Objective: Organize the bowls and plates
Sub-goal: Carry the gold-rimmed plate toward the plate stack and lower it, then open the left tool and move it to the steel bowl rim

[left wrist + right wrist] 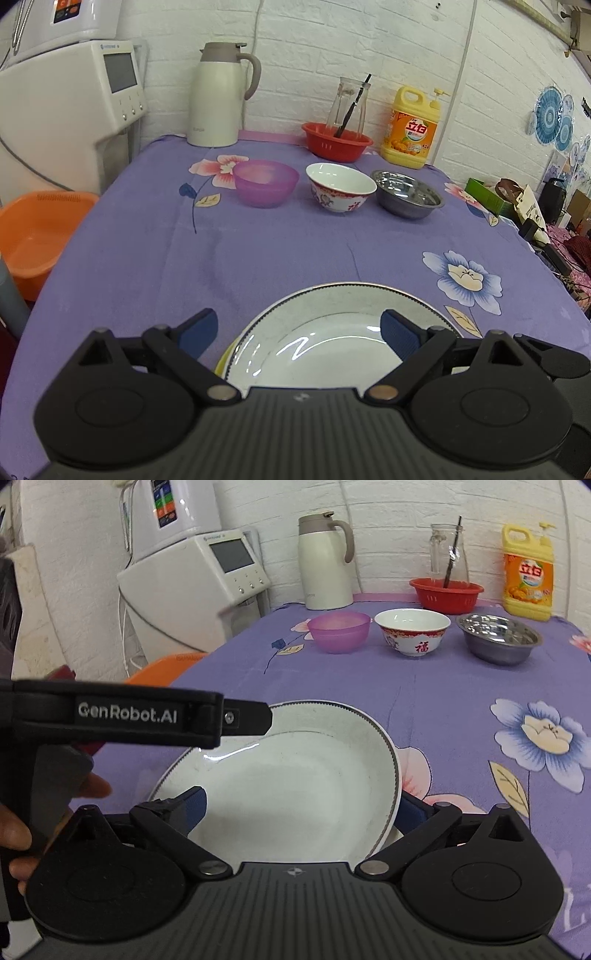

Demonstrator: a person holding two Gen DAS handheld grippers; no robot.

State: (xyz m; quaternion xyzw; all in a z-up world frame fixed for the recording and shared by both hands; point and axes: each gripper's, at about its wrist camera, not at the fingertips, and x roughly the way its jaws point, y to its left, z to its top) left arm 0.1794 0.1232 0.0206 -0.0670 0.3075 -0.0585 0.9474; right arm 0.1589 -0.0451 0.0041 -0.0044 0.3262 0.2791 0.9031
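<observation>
The white ceramic plate with a dark beaded rim (295,786) lies on the purple floral worktop (258,251), nearer than the white porcelain bowl with red pattern (340,187). Left tool (299,332) and right tool (299,808) both released, straddling it. Likely next: clench on the rim.

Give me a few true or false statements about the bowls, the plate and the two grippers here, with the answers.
1. Three bowls stand in a row: translucent purple plastic bowl, white ceramic bowl with red pattern, stainless steel bowl. True.
2. The steel bowl is nested inside the ceramic one. False: they stand apart.
3. The left gripper is open above the white plate with dark beaded rim. True.
4. The right gripper is shut on a bowl. False: it is open around the plate.
5. A red plastic basket holds a clear glass carafe. True.
</observation>
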